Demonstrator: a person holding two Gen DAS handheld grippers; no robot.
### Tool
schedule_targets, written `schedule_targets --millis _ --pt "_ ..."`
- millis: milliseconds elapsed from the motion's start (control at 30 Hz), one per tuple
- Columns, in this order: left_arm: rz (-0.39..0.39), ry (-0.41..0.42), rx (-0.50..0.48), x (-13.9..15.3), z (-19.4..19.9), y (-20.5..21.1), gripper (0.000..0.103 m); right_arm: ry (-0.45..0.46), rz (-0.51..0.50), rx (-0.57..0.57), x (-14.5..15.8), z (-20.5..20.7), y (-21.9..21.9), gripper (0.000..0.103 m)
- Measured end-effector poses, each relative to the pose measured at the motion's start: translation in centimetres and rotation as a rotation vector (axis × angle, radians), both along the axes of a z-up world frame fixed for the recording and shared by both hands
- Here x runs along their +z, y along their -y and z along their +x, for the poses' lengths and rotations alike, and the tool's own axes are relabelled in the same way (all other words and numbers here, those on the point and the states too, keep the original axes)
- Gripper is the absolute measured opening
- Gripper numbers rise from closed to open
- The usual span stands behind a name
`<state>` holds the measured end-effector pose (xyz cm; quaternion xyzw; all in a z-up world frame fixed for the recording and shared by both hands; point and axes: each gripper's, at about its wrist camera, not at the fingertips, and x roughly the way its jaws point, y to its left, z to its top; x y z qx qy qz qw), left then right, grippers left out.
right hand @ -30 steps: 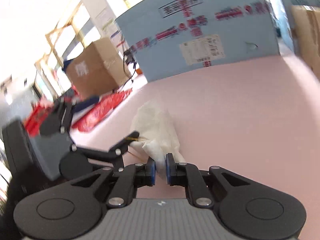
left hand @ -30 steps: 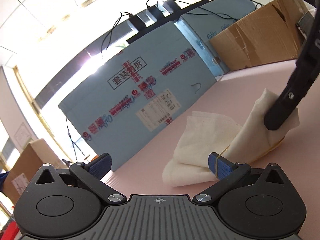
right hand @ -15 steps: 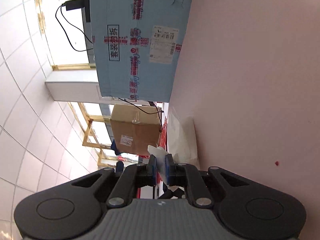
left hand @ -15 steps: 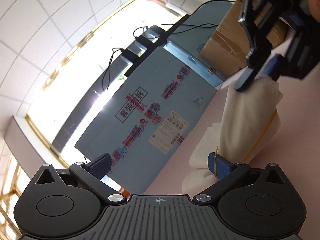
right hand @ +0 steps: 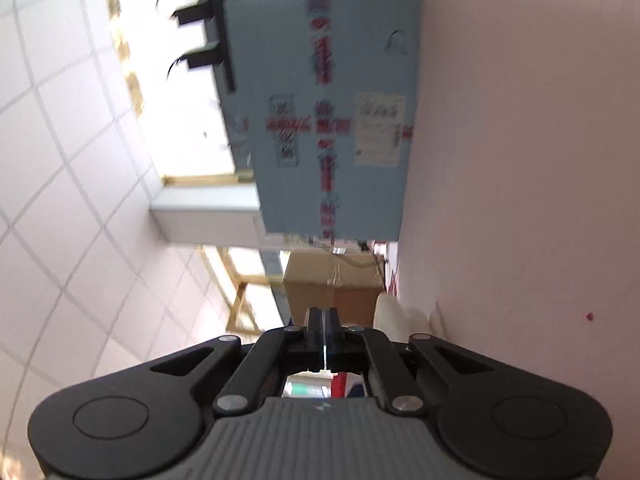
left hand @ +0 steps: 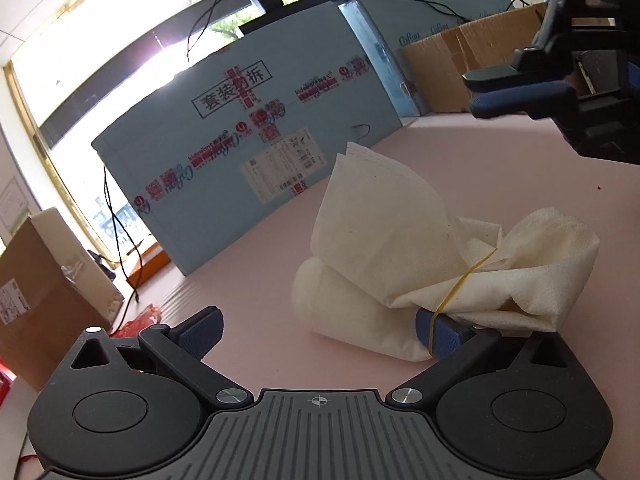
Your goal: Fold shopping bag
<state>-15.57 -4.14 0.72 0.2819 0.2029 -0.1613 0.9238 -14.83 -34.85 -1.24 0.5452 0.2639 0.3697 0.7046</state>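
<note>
The cream fabric shopping bag [left hand: 384, 248] lies bunched on the pink table [left hand: 520, 184], bound by a yellow rubber band [left hand: 460, 284]. My left gripper [left hand: 320, 326] is open; the band loops round its right finger [left hand: 438, 330], and the bag's edge drapes over that finger. My right gripper [left hand: 516, 88] hangs in the air above and right of the bag, apart from it. In the right wrist view its fingers [right hand: 316, 330] are pressed together with nothing between them; a sliver of the bag [right hand: 386, 316] shows beside them.
A large blue carton [left hand: 248, 168] stands behind the bag on the table. A brown cardboard box [left hand: 452, 60] is at the back right, another brown box [left hand: 36, 300] off the table's left. Black cables hang near the window.
My right gripper has let go of the bag and risen away from it. The bag has dropped back onto the table, still banded to my left gripper's right finger.
</note>
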Motion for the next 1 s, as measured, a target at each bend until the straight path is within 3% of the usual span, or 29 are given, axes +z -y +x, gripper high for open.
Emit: schedule_targets --millis 133,233,300,400,467,600,700,733,767,900,1000 --pt "-0.073 -0.069 -0.042 0.2 1.3 -1.2 0.103 0.259 -0.477 0.117 4.9 -2.3 -1.1 0.037" --pt "-0.107 -0.098 -0.056 0.4 1.8 -1.8 0.103 0.407 -0.700 0.140 6.7 -3.7 -2.4 0.043" --pt "-0.111 -0.101 -0.068 0.6 1.8 -1.8 0.103 0.559 -0.856 0.164 7.7 -5.0 -4.2 0.046" --pt "-0.117 -0.117 -0.089 0.8 1.8 -1.7 0.103 0.731 -1.038 0.198 8.2 -6.6 -6.4 0.046" --pt "-0.105 -0.129 -0.095 0.7 2.0 -1.4 0.103 0.903 -1.199 0.219 7.9 -8.1 -8.5 0.045" --pt "-0.096 -0.142 -0.105 0.5 2.5 -0.8 0.103 1.138 -1.438 0.297 7.0 -10.8 -11.5 0.036" --pt "-0.094 -0.137 -0.107 0.5 2.5 -0.7 0.103 1.230 -1.610 0.332 5.8 -11.6 -13.0 0.022" --pt "-0.093 -0.135 -0.107 0.4 2.4 -0.7 0.103 1.256 -1.709 0.342 5.1 -11.5 -13.7 0.019" --pt "-0.092 -0.132 -0.107 0.4 2.4 -0.7 0.103 1.269 -1.735 0.359 4.8 -11.3 -14.0 0.019" --pt "-0.088 -0.122 -0.106 0.3 2.2 -0.7 0.103 1.308 -1.796 0.416 3.7 -10.5 -15.4 0.016" --pt "-0.085 -0.114 -0.106 0.2 2.1 -0.7 0.103 1.155 -1.703 0.404 3.6 -8.8 -15.2 0.012"
